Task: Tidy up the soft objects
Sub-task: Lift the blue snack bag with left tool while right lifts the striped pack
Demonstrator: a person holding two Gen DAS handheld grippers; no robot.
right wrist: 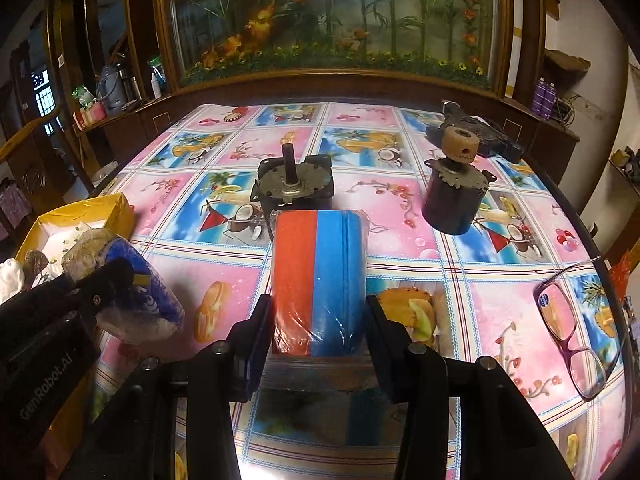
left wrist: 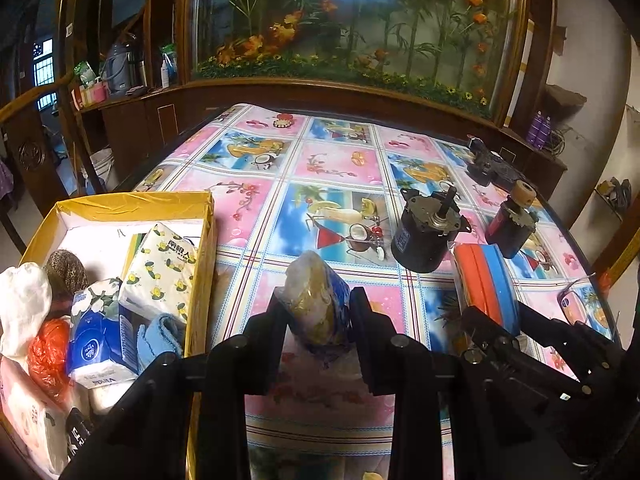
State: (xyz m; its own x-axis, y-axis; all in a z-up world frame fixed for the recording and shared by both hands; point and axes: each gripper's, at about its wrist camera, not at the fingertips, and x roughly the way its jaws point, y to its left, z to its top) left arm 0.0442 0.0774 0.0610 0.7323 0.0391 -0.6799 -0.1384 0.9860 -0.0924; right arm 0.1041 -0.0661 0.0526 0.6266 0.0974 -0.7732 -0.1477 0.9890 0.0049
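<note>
Fruit-print tablecloth below: my right gripper clamps the sponge pack lengthwise, pointing away; left gripper pinches the wrapped bundle upright.

Left tool tilts downward, jaws clamped on a wrapped packet; right tool beside it, likewise tilted, jaws pressing a sponge pack.

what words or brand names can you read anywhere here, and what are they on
"GenRobot.AI": side of the left hand-held gripper, seen in the right wrist view.
"Vinda": blue tissue pack in the yellow box, upside down.
Lemon-print tissue pack: characters too blurred to read.
Blue sticker on the glasses: too small.
</note>
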